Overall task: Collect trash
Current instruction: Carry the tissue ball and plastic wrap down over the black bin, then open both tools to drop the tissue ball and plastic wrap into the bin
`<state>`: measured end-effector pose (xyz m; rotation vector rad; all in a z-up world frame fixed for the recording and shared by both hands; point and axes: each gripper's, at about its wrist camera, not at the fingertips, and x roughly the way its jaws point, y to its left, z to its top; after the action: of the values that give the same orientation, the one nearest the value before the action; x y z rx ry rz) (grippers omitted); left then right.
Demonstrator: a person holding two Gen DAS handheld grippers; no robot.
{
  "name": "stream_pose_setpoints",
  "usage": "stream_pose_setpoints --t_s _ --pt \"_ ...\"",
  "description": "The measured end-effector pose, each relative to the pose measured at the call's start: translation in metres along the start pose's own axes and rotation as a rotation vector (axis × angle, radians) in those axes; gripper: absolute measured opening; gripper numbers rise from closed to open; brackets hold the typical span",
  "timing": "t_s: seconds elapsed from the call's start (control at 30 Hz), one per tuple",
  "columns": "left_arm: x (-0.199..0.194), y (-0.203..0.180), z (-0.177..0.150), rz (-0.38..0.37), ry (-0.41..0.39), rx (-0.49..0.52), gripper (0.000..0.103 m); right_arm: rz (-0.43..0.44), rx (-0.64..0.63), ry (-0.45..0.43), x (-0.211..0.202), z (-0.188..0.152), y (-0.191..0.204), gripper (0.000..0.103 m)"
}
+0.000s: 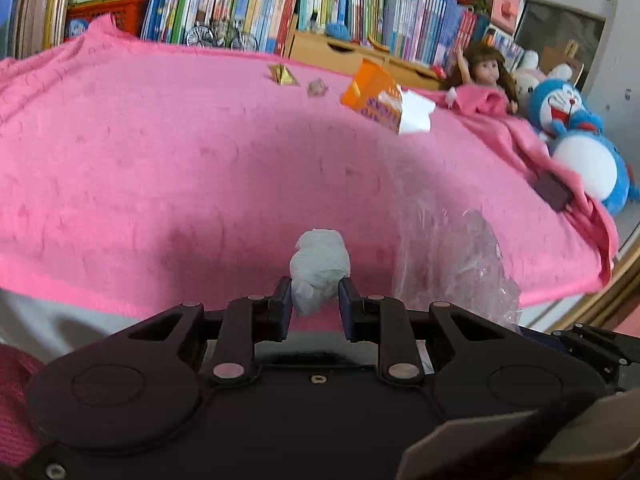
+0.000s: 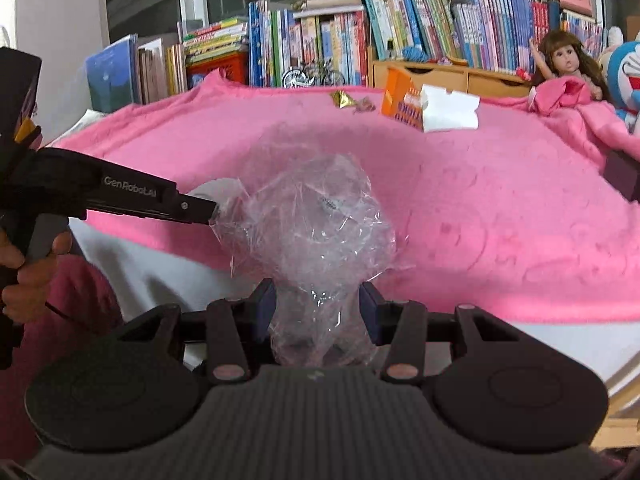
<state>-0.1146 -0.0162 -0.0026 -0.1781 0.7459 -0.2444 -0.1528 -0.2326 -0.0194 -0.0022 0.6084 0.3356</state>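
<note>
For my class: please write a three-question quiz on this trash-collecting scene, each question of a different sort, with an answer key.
1. True or false: the left gripper holds a crumpled white tissue.
2. What is clamped in the right gripper? A) orange box B) clear plastic bag C) doll
3. Fill in: the orange box lies on a ____ blanket.

Key: 1 true; 2 B, the clear plastic bag; 3 pink.

Both wrist views toward pink blanket
</note>
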Motion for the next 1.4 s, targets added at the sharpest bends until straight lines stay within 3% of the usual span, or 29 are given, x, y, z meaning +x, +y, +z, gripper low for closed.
stream_pose_setpoints --t_s 0.9,1.4 --pt "0.051 -0.001 -0.075 0.086 0.309 0.094 0.023 -0.021 0.027 0.350 0.046 -0.063 0.006 0.050" --pt "0.064 -0.006 -0.079 0.102 0.354 0.122 0.025 -0.011 -0.004 0.430 0.064 -0.061 0.008 0.051"
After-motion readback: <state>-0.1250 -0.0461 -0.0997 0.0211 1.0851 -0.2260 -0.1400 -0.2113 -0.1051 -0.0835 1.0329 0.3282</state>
